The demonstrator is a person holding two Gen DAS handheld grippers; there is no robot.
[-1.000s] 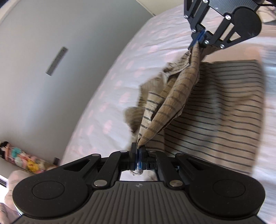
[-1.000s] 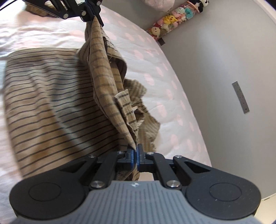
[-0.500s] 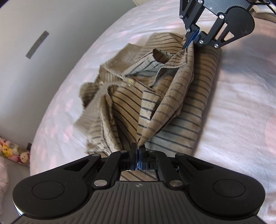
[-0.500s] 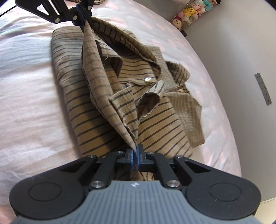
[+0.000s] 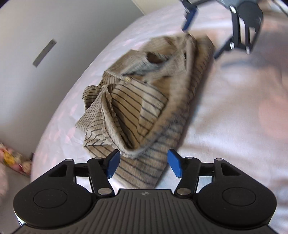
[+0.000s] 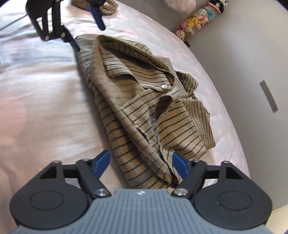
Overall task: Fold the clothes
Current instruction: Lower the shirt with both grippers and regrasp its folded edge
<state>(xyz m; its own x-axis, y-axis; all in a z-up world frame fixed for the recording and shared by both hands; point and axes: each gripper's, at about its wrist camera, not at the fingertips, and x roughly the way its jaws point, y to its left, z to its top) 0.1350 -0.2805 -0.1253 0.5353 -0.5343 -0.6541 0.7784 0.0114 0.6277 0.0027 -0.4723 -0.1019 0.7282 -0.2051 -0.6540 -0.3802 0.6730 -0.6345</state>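
Both tongs stand wide with nothing between their blue pads. We see the left tongs [image 5: 144,165] spread at 6 o'clock in their own view, just above the near end of the striped tan shirt [image 5: 144,100], and the right tongs [image 6: 142,163] likewise spread over the opposite end of it. That shirt lies folded lengthwise in a rumpled bundle on the pale pink bed [image 6: 45,99], collar and one white button [image 6: 164,87] facing up. At 1 o'clock in the right view, a row of plush toys [image 6: 198,16] sits against the grey wall [image 6: 252,54].
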